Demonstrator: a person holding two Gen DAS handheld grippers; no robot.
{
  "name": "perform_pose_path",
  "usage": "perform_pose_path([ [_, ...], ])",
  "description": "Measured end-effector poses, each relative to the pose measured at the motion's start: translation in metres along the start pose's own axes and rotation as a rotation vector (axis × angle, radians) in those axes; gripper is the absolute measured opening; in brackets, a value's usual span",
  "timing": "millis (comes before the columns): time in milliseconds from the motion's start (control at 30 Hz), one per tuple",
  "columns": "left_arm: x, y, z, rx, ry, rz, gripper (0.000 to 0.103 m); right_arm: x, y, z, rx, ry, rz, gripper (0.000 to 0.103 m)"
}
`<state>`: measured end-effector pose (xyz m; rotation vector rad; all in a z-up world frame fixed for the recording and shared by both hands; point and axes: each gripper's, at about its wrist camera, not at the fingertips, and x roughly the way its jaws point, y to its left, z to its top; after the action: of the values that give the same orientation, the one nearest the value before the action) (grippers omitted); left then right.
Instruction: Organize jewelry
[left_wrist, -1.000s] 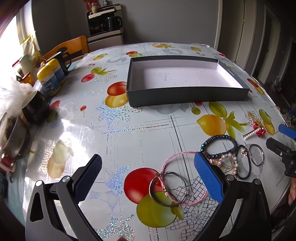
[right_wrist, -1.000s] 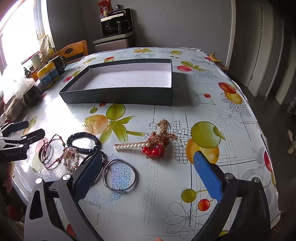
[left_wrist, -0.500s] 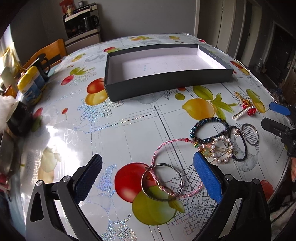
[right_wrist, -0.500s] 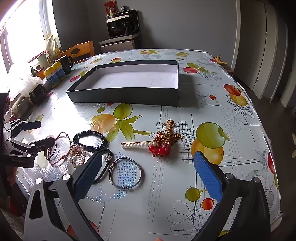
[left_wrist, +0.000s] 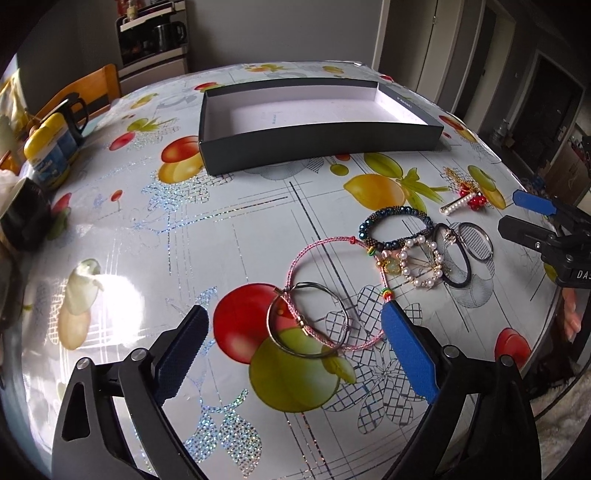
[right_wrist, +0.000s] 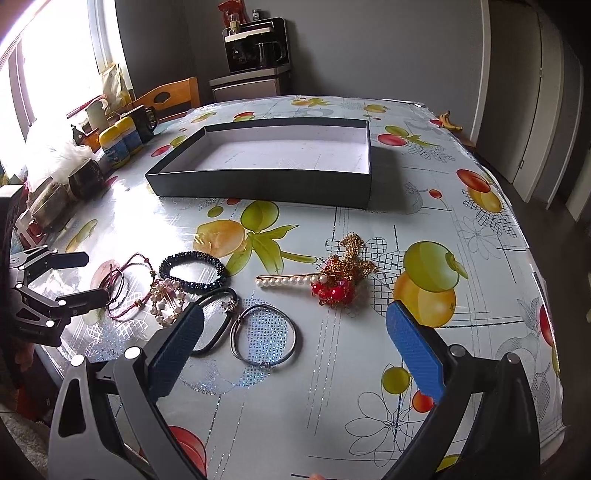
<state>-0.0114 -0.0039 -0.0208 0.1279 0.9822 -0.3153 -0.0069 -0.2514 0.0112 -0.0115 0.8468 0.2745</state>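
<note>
Jewelry lies near the table's front edge: a silver bangle (left_wrist: 308, 325) over a pink cord bracelet (left_wrist: 325, 258), a dark beaded bracelet (left_wrist: 395, 227), a pearl ring brooch (left_wrist: 421, 264), a black hair tie (left_wrist: 456, 258) and a silver ring (left_wrist: 476, 242). A pearl clip (right_wrist: 288, 281) and a red-and-gold chain piece (right_wrist: 341, 277) lie to their right. An empty dark shallow box (left_wrist: 317, 122) stands beyond. My left gripper (left_wrist: 291, 350) is open and empty, hovering over the bangle. My right gripper (right_wrist: 291, 347) is open and empty above the silver ring (right_wrist: 264, 339).
Cups, yellow-lidded jars (right_wrist: 120, 142) and bags crowd the table's left side. A wooden chair (right_wrist: 166, 99) and a coffee machine (right_wrist: 256, 46) stand behind. A banana (right_wrist: 448, 120) lies at the far right edge. The fruit-print tablecloth (left_wrist: 147, 229) is glossy.
My left gripper has swung right and closer to the bangle and pink bracelet. My right gripper has eased back and slightly up. Both stay open; no jewelry has moved.
</note>
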Motion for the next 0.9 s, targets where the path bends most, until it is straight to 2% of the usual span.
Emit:
perform_pose_path([
  [133, 0.004, -0.004, -0.003, 0.011, 0.001, -0.008, 0.088, -0.001, 0.002, 0.002, -0.014, -0.004, -0.002, 0.097],
  [200, 0.009, -0.006, -0.004, 0.019, 0.015, -0.007, 0.079, -0.001, 0.002, 0.002, -0.015, -0.006, -0.004, 0.097],
  [367, 0.011, -0.010, -0.008, 0.044, 0.008, 0.014, 0.073, 0.000, 0.002, 0.001, -0.018, 0.001, -0.003, 0.097],
  [500, 0.010, -0.010, -0.009, 0.058, -0.011, 0.029, 0.059, 0.002, 0.003, -0.003, -0.026, 0.014, -0.004, 0.097],
  [600, 0.009, -0.010, -0.010, 0.065, -0.021, 0.028, 0.053, 0.001, 0.002, -0.007, -0.030, 0.016, -0.003, 0.097],
  [900, 0.007, -0.008, -0.010, 0.061, -0.026, 0.006, 0.052, 0.004, -0.002, -0.011, -0.024, 0.044, 0.002, 0.097],
])
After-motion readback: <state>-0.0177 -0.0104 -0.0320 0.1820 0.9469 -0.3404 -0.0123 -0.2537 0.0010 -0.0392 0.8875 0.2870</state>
